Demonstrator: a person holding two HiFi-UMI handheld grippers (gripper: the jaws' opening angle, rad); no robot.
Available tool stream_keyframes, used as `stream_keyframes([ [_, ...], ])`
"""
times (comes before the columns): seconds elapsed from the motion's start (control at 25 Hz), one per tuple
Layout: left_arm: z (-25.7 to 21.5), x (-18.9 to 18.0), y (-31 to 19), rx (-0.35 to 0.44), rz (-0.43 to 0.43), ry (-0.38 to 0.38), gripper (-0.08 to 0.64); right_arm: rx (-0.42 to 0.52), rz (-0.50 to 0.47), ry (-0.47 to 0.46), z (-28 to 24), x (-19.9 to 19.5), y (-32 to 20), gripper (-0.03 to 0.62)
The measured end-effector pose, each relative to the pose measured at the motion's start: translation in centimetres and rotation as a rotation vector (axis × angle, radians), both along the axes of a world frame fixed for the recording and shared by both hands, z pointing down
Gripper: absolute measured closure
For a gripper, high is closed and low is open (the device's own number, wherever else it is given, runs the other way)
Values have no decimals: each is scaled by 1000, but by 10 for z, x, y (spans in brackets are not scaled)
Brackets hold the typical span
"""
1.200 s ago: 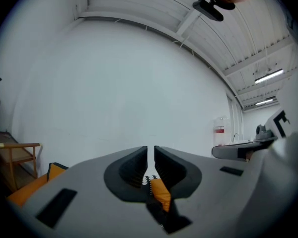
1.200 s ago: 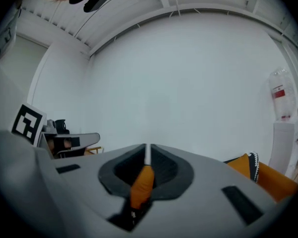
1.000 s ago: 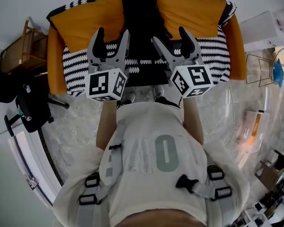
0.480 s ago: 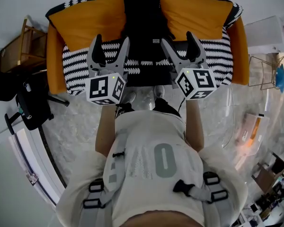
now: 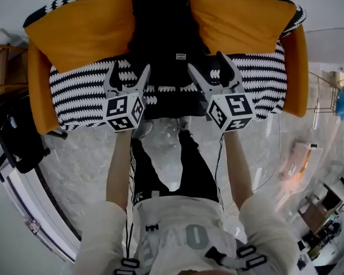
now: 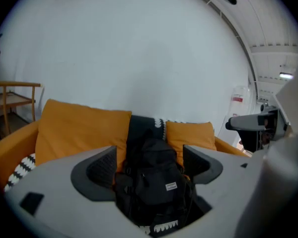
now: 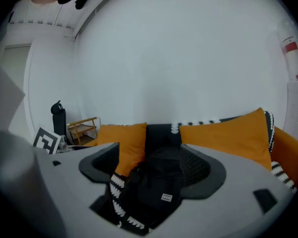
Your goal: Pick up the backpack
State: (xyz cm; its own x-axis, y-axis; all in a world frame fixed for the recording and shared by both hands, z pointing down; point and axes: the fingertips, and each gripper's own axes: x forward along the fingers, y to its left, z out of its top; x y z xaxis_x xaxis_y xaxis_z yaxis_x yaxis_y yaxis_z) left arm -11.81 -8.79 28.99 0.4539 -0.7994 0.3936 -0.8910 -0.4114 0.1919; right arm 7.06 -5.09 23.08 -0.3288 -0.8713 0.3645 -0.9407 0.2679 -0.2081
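Note:
A black backpack [image 5: 167,36] stands upright in the middle of an orange sofa [image 5: 295,62], leaning on the backrest between two orange cushions. My left gripper [image 5: 128,73] is held out in front of the seat edge, just left of the backpack. Its jaws have just been opening and stand wide, with nothing between them. My right gripper [image 5: 209,67] hangs open just right of the backpack, also empty. Through the left gripper [image 6: 151,165], the backpack [image 6: 156,187] shows ahead in the gap. The right gripper [image 7: 150,165] frames the backpack [image 7: 161,187] the same way.
A black-and-white patterned blanket [image 5: 80,87] covers the sofa seat. The person's shoes [image 5: 160,128] stand on the marble floor at the sofa's front. A wooden side table [image 5: 3,67] and a black chair [image 5: 17,139] are at the left, a wire stand [image 5: 327,93] at the right.
Both grippers have sunk toward the sofa seat and the person has leaned in, so the sofa looks nearer. The left jaws have spread wider.

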Motion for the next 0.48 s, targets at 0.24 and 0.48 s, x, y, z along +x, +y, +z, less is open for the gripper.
stream_keyframes([
  [0.24, 131, 5, -30, -96, 0, -116, 161, -89, 26, 8, 120, 24, -32, 218],
  [0.48, 226, -4, -38, -218, -28, -159, 160, -222, 50, -9, 226, 38, -49, 229],
])
